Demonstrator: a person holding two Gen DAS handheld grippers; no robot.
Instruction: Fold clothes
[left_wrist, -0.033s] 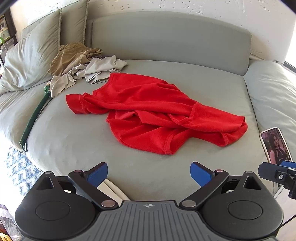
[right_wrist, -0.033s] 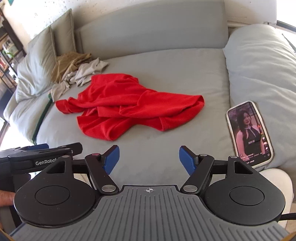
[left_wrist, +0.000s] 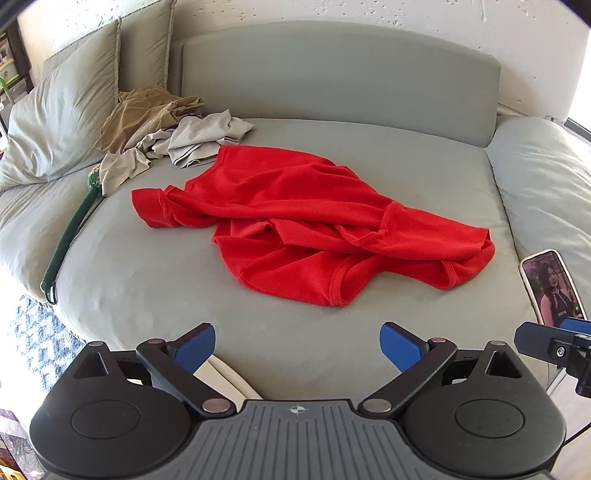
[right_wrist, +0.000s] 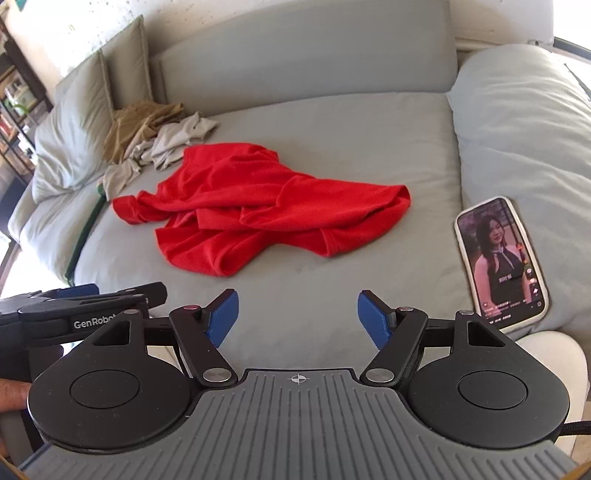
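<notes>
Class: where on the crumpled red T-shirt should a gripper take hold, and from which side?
Probably the ribbed collar edge of the red T-shirt. It lies exposed nearest the open left gripper as a firm rim; approach from the near side, low over the cushion.

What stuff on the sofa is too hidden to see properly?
- Red shirt, both views: crumpled, so its own folds hide its front and one sleeve.
- Tan garment, left wrist view: the grey garment covers its lower part.
- Green strap, right wrist view: the left hand-held gripper cuts off its near end.
- Phone, left wrist view: cut by the picture's edge and the right hand-held gripper.
</notes>
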